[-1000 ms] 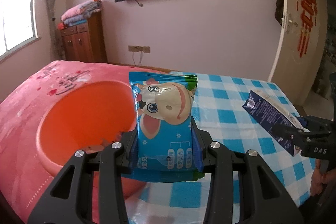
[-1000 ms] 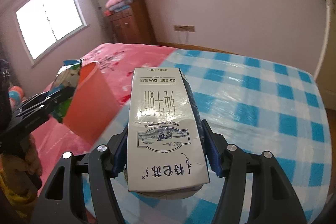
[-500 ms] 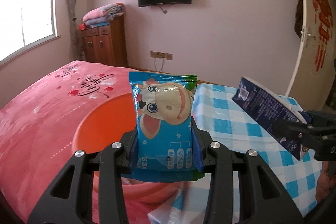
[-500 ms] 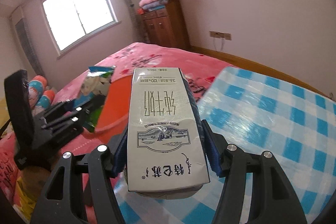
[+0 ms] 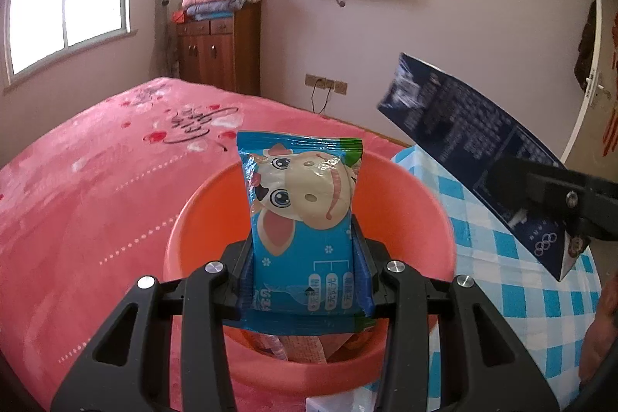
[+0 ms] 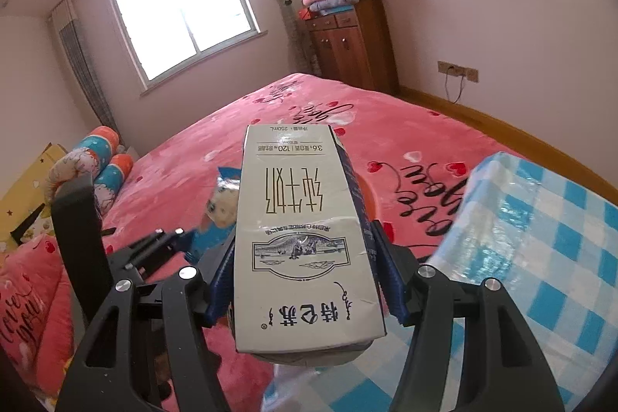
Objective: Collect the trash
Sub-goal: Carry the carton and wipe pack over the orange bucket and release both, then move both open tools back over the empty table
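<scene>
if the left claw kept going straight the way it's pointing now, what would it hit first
Most likely the orange basin. The left claw, shut on the blue snack packet, points down into the basin's open mouth, so the packet's far end would probably meet the inner wall first. Depth is hard to judge through the fisheye.

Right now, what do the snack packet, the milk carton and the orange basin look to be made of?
Snack packet: thin plastic film, glossy; it shows glare and crimped end seals.
Milk carton: coated paperboard, matte to satin; it has printed flat faces, folded edges and a dented lower corner.
Orange basin: probably moulded plastic, smooth and slightly shiny, uniform in colour with a rounded rim.
</scene>
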`<state>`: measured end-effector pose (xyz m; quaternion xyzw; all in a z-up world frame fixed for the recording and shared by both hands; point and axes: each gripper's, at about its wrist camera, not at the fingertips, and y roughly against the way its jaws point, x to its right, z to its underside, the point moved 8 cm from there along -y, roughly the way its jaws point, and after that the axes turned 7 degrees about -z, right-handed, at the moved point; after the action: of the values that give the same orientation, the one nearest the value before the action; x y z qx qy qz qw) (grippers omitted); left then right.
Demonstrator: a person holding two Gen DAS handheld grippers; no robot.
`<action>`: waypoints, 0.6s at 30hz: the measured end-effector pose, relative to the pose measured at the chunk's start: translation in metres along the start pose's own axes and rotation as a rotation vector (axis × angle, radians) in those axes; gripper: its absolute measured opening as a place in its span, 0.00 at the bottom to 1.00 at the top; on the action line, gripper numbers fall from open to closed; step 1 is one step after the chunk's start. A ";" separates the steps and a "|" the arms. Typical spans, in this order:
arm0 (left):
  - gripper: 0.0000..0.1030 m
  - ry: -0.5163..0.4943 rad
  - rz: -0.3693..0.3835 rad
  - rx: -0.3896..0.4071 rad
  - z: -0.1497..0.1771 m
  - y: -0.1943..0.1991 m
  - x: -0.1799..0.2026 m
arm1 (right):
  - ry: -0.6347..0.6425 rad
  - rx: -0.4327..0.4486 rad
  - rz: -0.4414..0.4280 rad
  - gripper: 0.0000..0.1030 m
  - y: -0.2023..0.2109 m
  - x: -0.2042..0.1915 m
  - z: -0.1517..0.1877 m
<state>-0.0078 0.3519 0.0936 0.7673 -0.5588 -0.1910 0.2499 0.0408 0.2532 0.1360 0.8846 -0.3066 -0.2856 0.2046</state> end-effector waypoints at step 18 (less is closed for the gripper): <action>0.89 0.047 -0.122 -0.001 0.005 -0.012 -0.030 | -0.153 0.077 0.082 0.88 0.003 0.059 0.015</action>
<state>-0.0111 0.3829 0.0827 0.8040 -0.5051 -0.1881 0.2510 0.0682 0.2093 0.1035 0.8541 -0.3683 -0.3317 0.1578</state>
